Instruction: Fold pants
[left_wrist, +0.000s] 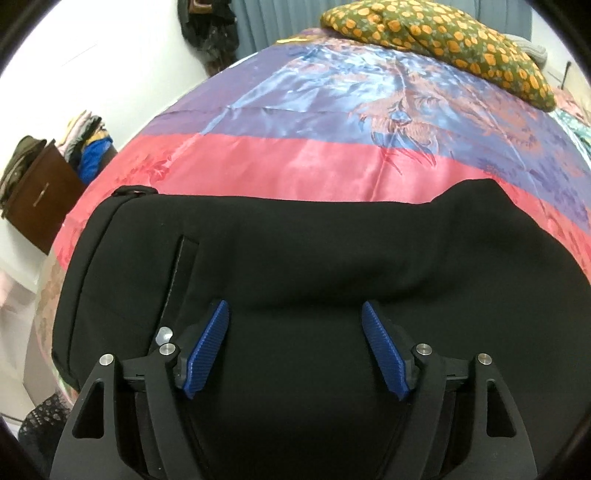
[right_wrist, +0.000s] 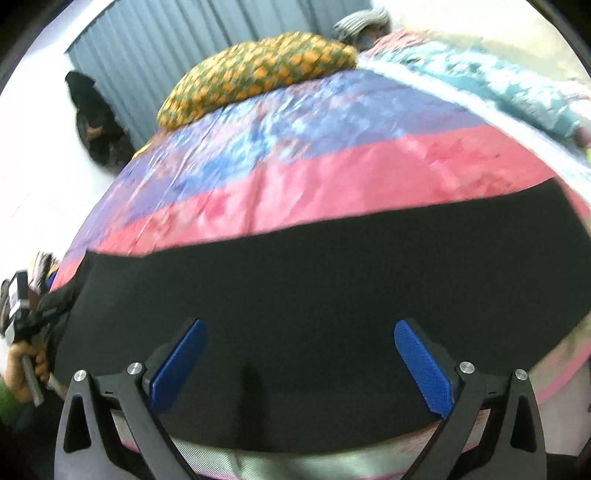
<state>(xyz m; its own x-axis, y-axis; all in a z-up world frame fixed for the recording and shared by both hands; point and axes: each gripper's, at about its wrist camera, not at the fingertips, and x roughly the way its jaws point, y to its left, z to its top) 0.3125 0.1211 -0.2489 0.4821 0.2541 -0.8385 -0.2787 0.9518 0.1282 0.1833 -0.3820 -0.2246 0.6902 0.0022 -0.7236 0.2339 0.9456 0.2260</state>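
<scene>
Black pants lie flat across the near part of a bed, with a pocket slit and the waistband end at their left. My left gripper hovers over them, open, its blue pads wide apart with only flat cloth beneath. The right wrist view shows the same pants as a long dark band. My right gripper stands open above their near edge, and nothing is pinched between its pads. A hand holding the other tool shows at the far left.
The bed wears a shiny pink, purple and blue cover. A green pillow with orange dots lies at the far end, and a teal blanket at the right. A brown cabinet with piled clothes stands left of the bed.
</scene>
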